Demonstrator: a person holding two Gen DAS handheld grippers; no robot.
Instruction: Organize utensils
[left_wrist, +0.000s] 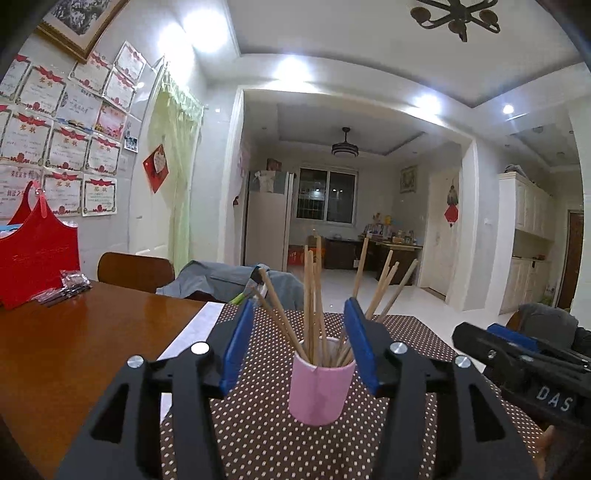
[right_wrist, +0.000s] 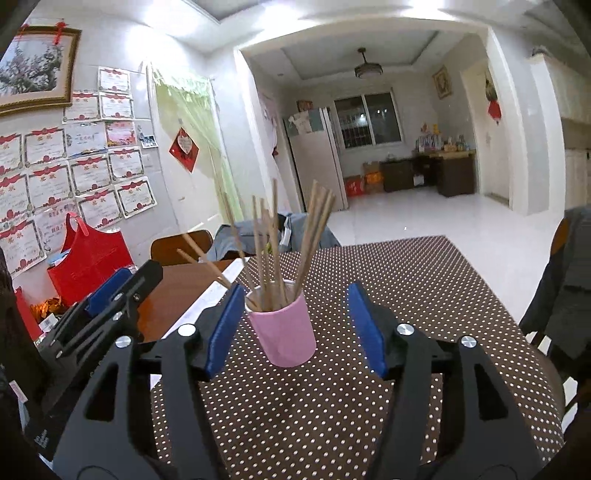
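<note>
Standing upright on the brown polka-dot mat covering part of the wooden desk: a pink cup, bristling with wooden chopsticks fanning out in every direction.

Hovering low over the mat, level with the cup: the left tongs, blue pads spread wide, pinching nothing, framing the cup from the near side without touching it. Showing at the right edge of that view, side-on: the right tongs.

Sitting left of centre between the spread blue pads of the right tongs: the same cup, just beside the left-hand pad; contact there impossible to tell. Gripping nothing, these tongs too.

Resting far back on the desk near the wall: a red gift bag, with small dark packets lying just beside it.
</note>
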